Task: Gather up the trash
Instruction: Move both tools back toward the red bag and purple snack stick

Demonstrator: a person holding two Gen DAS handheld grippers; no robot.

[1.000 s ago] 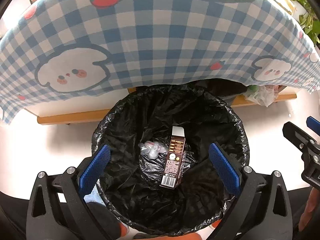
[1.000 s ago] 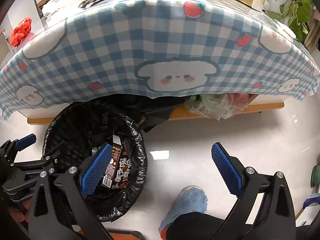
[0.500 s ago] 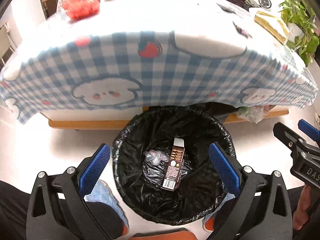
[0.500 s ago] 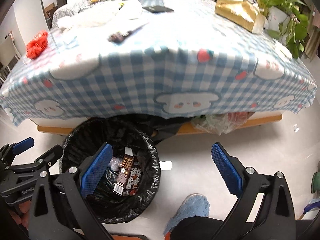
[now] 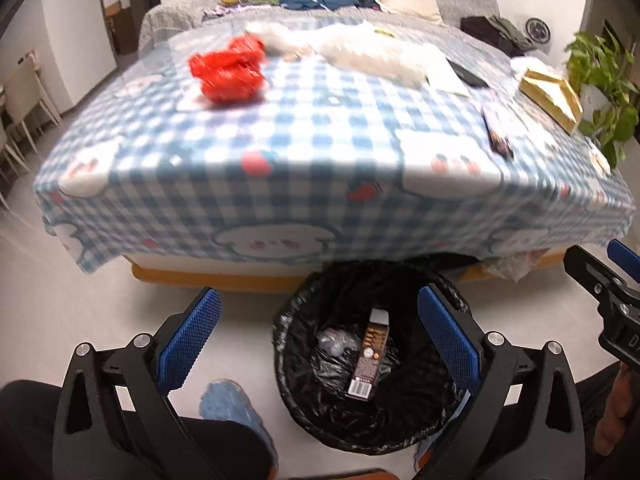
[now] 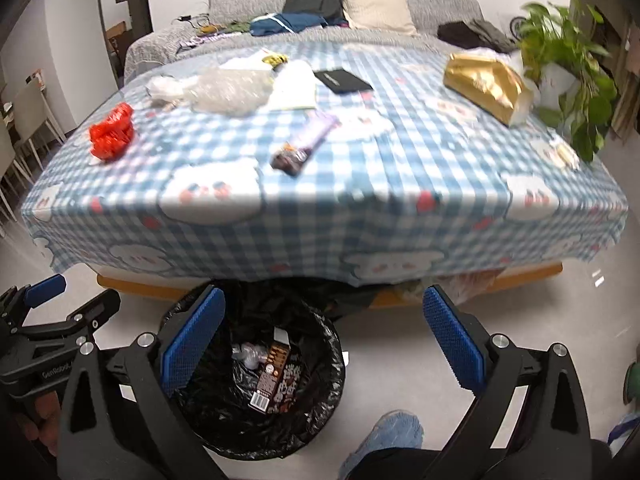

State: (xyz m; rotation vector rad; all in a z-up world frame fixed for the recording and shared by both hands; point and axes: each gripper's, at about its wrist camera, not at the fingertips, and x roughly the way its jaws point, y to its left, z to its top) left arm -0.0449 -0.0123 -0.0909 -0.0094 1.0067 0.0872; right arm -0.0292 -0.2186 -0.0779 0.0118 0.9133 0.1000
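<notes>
A bin with a black liner stands on the floor before the table. A brown drink carton and crumpled clear plastic lie inside it. My left gripper is open and empty above the bin. My right gripper is open and empty, above the floor just right of the bin. On the checked tablecloth lie a red crumpled bag, a clear plastic bag, a purple snack wrapper and a gold bag.
A black wallet and white papers lie on the table. A potted plant stands at its right end. A grey sofa with clothes is behind. My blue slippers are beside the bin. Bags lie under the table.
Both grippers have risen and tilted up from the bin. The table top with its trash has come into view and the bin looks smaller and lower.
</notes>
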